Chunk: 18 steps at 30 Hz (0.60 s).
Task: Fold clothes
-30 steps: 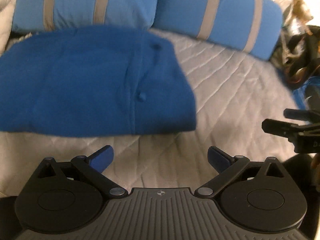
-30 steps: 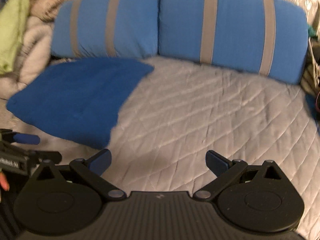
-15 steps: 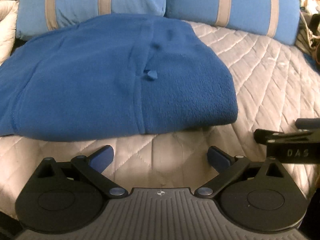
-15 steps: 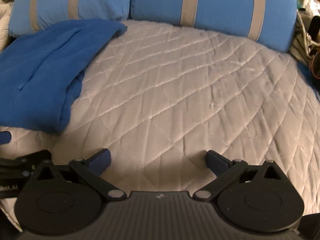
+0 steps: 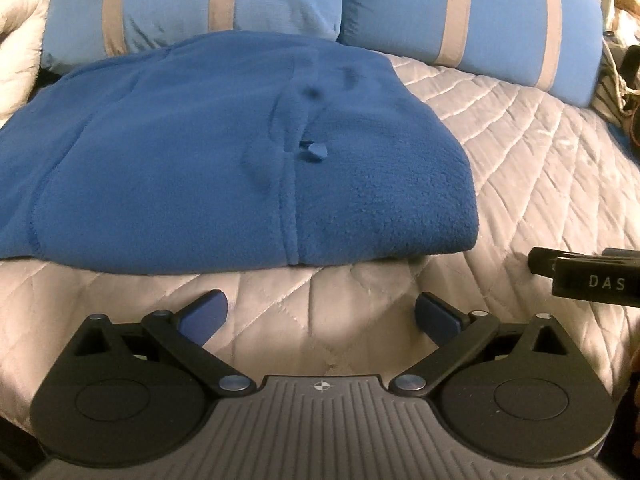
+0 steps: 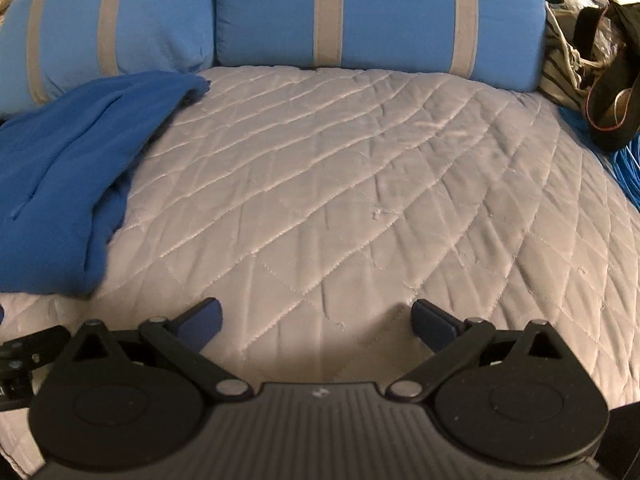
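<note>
A folded blue fleece garment (image 5: 224,160) lies on the grey quilted bed cover (image 5: 540,168), its near folded edge just beyond my left gripper (image 5: 322,312). That gripper is open, with only quilt between its blue pads. In the right wrist view the same fleece (image 6: 68,184) sits at the far left, and my right gripper (image 6: 316,322) hovers open over bare quilt (image 6: 360,200) to the fleece's right. The right gripper's body (image 5: 588,280) shows at the right edge of the left wrist view.
Two light-blue pillows with grey stripes (image 5: 472,12) (image 6: 376,16) line the back of the bed. A cream blanket (image 5: 16,12) bunches at the far left. Bags, dark straps and blue cords (image 6: 600,88) pile up at the right edge of the bed.
Both grippers have moved nearer to the bed, so the fleece looms larger in the left view. The right view has swung rightward, pushing the fleece to its left edge. Both stayed open.
</note>
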Available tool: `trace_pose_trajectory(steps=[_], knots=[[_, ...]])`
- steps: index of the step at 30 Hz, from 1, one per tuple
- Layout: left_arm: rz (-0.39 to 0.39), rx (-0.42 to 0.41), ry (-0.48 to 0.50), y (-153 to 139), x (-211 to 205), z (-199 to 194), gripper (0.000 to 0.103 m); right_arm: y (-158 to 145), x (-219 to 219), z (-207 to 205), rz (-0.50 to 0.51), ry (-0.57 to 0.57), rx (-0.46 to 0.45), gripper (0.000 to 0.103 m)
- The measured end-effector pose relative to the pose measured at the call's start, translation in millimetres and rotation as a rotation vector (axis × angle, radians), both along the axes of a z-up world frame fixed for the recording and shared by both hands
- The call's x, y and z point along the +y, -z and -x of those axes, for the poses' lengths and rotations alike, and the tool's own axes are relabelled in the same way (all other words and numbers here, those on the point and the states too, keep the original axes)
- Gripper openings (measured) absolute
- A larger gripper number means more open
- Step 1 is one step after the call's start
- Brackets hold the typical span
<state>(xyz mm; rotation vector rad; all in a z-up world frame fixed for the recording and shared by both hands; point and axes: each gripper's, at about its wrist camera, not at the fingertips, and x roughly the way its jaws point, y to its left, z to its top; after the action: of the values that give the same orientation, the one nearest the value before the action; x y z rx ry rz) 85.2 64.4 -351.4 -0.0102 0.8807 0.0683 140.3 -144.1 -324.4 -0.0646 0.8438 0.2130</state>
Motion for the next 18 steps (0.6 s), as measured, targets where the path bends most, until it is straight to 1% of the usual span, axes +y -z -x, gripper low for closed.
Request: trace_pose_trajectory(steps=[4, 8, 18], knots=[[-0.03, 0.0, 0.007, 0.4, -2.0, 0.0, 0.103, 1.7, 2.6, 0.8, 0.02, -0.001, -0.008, 0.102], [-0.016, 0.011, -0.002, 1.8, -3.0, -5.4, 0.103, 1.4, 1.6, 1.2, 0.015, 0.002, -0.007, 0.102], [-0.024, 0.011, 0.003, 3.0, -2.2, -3.2, 0.103, 2.0, 3.0, 3.4, 0.019, 0.005, -0.017, 0.102]])
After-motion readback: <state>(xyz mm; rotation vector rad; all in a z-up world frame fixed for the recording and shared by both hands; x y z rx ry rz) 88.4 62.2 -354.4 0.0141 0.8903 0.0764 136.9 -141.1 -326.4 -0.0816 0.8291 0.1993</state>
